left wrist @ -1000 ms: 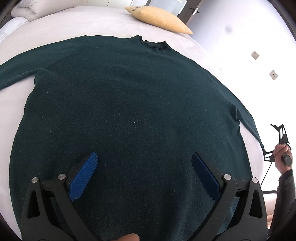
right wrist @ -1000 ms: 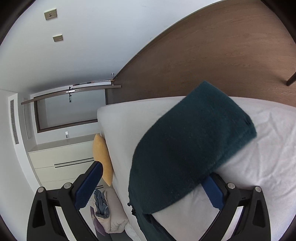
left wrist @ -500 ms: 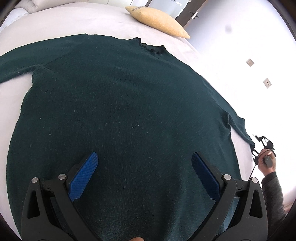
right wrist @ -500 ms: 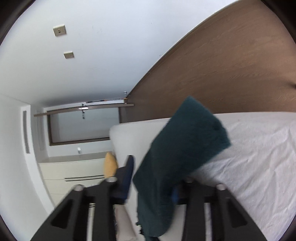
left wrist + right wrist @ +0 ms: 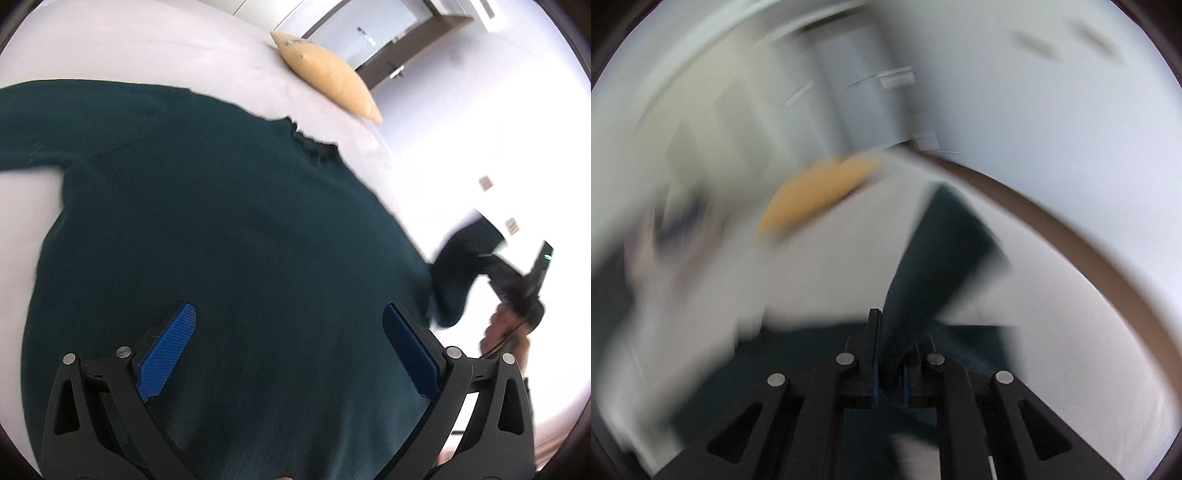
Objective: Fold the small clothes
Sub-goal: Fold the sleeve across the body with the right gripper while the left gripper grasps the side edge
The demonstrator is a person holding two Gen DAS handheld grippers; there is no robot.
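On the bed, a dark green sweater lies spread flat, collar toward the yellow cushion, its left sleeve stretched out across the white sheet.

Left side: the left gripper hovers over the lower body of the sweater with its blue pads wide apart and nothing between them. Against the frame a second ago, its view has swung: the collar now sits further right and the cushion and doorway stand more fully in view, so this hand has shifted across the garment without taking hold.

Right side: the right gripper has just been closing, and its jaws are now clenched on the right sleeve cuff, which stands up out of the pads. A second ago the same jaws stood wide with the cuff lying flat on the sheet between them. In the left wrist view the sleeve is now raised off the bed at the person's right hand. The right wrist view is heavily blurred, consistent with fast motion.

Assessment: the first fold is under way, the sleeve secured and lifted, probably to be carried inward over the body. No fold is yet laid.
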